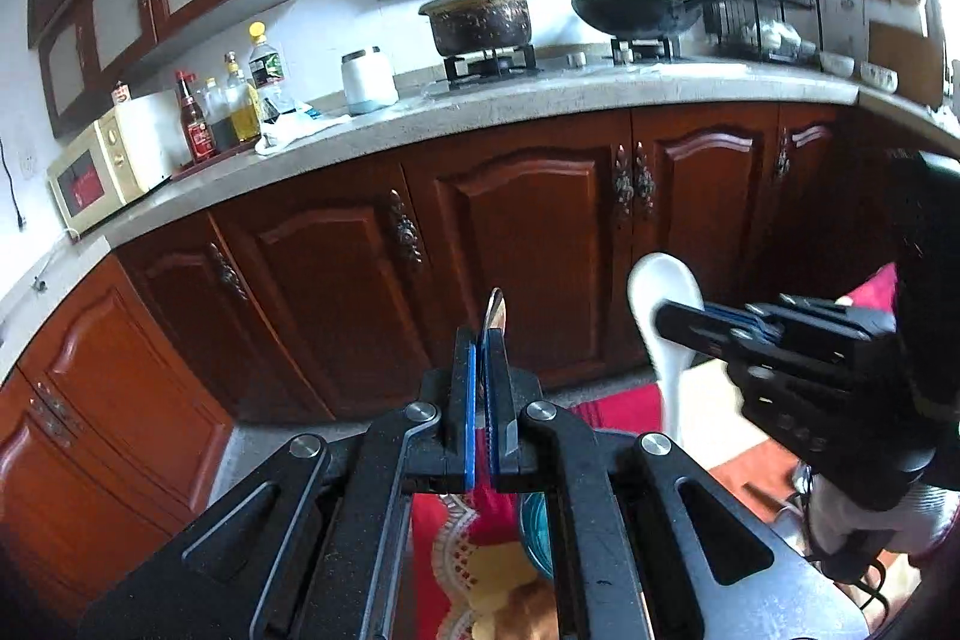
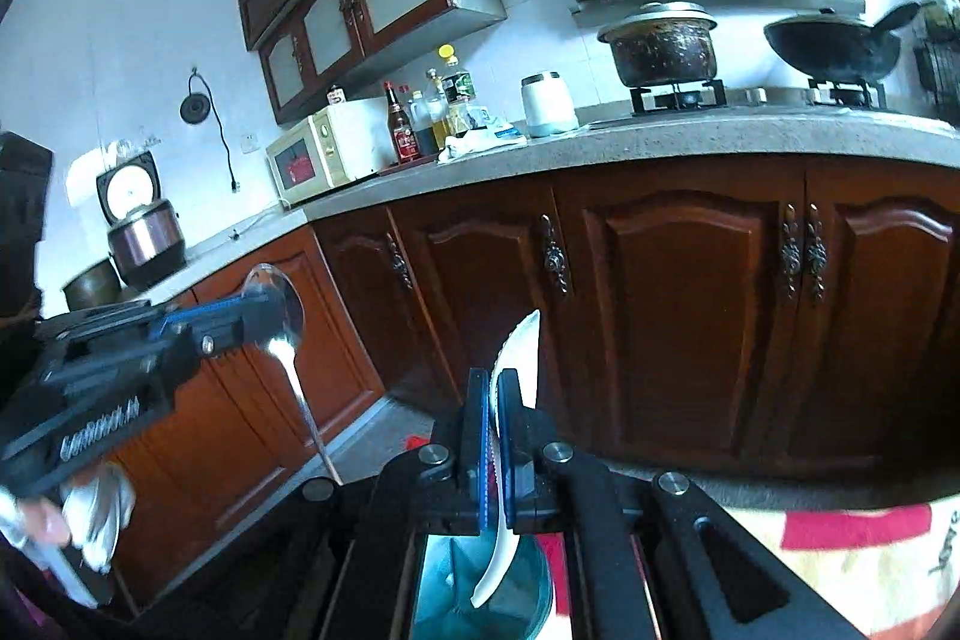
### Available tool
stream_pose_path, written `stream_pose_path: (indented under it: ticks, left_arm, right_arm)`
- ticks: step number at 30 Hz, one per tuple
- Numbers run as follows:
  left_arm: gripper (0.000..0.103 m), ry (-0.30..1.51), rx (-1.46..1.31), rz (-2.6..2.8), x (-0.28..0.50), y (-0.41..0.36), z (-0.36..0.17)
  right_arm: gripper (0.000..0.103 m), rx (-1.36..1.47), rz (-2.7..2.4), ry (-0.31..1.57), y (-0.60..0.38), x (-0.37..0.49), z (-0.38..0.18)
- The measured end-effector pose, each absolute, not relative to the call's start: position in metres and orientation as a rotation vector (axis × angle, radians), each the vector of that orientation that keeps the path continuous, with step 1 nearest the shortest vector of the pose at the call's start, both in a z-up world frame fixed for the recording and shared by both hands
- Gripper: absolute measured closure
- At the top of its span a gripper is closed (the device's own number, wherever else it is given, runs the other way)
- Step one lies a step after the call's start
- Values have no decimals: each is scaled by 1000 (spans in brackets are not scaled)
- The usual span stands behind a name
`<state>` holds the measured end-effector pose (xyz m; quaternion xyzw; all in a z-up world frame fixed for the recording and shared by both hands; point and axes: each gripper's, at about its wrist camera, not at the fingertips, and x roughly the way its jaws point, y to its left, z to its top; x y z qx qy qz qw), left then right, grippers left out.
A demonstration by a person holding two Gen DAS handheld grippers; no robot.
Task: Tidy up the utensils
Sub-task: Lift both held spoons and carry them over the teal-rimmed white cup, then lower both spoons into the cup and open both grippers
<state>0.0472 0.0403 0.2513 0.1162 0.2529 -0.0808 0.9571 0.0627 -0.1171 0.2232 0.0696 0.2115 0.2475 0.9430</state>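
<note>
My left gripper [image 1: 485,340] is shut on a metal spoon [image 1: 495,311], seen edge-on, its bowl sticking up past the fingertips. In the right wrist view the same gripper [image 2: 264,310] holds the metal spoon [image 2: 287,334] by the bowl, handle hanging down. My right gripper [image 2: 493,382] is shut on a white ceramic spoon [image 2: 521,349], bowl up, handle pointing down toward a teal container [image 2: 528,592]. In the left wrist view the right gripper [image 1: 672,322] grips the white spoon [image 1: 660,283]. Both are held in the air in front of the cabinets.
A grey countertop [image 1: 540,106] runs above brown cabinet doors [image 1: 528,244]. On it stand a pot [image 1: 480,16], a wok [image 1: 630,10], a white jar [image 1: 369,82], bottles [image 1: 240,100], a microwave [image 1: 108,166] and a dish rack [image 1: 762,16]. A red patterned cloth [image 1: 474,538] lies below.
</note>
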Motion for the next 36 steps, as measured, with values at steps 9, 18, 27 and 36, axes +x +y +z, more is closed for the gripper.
stream_pose_path:
  ticks: [9,18,27,36]
  left_arm:
    - [101,565,219,-161,48,36,205]
    - [101,620,174,-174,43,28,179]
    - [100,668,51,-143,53,38,176]
    - [45,642,9,-177,37,36,181]
  right_arm:
    - [100,56,513,437,-89,68,181]
    - [100,65,551,533,-94,53,150]
    - [76,142,553,642,-114,64,137]
    - [73,180,547,650,-129,54,143]
